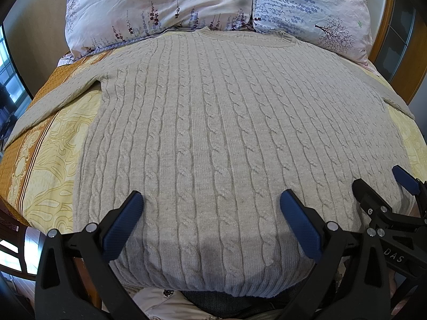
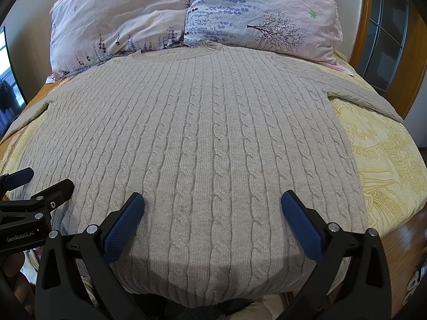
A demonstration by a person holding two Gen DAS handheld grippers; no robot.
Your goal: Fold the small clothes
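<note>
A beige cable-knit sweater [image 1: 213, 133] lies flat and spread out on the bed, collar toward the pillows, hem at the near edge. It also fills the right wrist view [image 2: 200, 146]. Its sleeves run out to the left [image 1: 48, 101] and right [image 2: 368, 98]. My left gripper [image 1: 210, 200] is open and empty, hovering over the hem. My right gripper [image 2: 212, 200] is open and empty over the hem too, beside the left one. The right gripper shows at the right of the left wrist view [image 1: 384, 186], and the left gripper at the left of the right wrist view [image 2: 40, 184].
Two floral pillows [image 1: 160, 8] [image 1: 312, 8] lie at the head of the bed. A yellow and orange patterned bedspread [image 1: 50, 154] [image 2: 387, 160] covers the bed. A wooden frame [image 2: 360, 26] stands at the right. Wooden floor [image 2: 400, 240] lies beyond the bed's right edge.
</note>
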